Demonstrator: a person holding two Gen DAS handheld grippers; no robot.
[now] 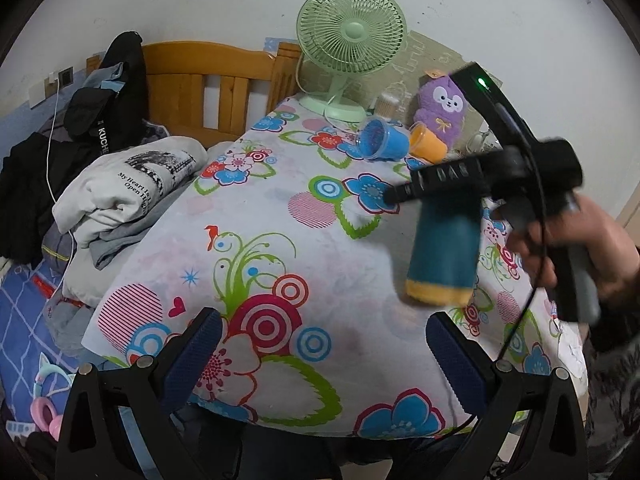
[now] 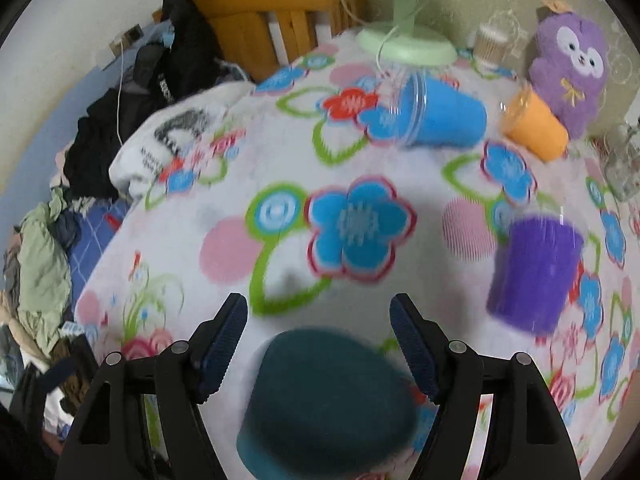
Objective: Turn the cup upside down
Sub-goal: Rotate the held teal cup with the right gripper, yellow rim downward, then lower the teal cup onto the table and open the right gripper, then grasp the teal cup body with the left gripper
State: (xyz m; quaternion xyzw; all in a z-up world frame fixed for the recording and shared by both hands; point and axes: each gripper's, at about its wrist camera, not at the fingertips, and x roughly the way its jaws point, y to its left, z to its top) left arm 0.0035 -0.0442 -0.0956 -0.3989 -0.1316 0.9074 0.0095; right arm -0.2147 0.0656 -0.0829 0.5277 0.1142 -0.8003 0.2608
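Floral cloth covers the bench [image 1: 280,216], all blue flowers, pink rings and green stems, with a white wall behind and a wooden bed [image 1: 208,88] along its left side.

My right hand [image 1: 576,244] comes in from the right of the left view, wrapped around the handle, wrist level, so my right tongs [image 2: 318,340] point leftward across the bench. A green light glows on top of that tool. The teal cup [image 1: 444,240] hangs under them with its yellow band lowest, and the picture is blurred there. In the right view the cup's teal end sits between the blue pads [image 2: 224,344], but both pads stand clear of its sides, so I cannot tell whether those tongs are gripping it.

My left tongs [image 1: 320,354] hover low at the bench's near edge, spread wide with nothing between them.

A purple cup [image 2: 534,270] stands right of the teal one. Farther back, a blue cup [image 1: 382,142] and an orange cup [image 1: 428,142] lie on their sides, just before a green fan [image 1: 348,40] and a purple plush [image 1: 440,110].

On the bed, a folded white shirt [image 1: 132,192] reads "My Heart Is Open", and a black garment [image 1: 108,92] shows "KUCHE".
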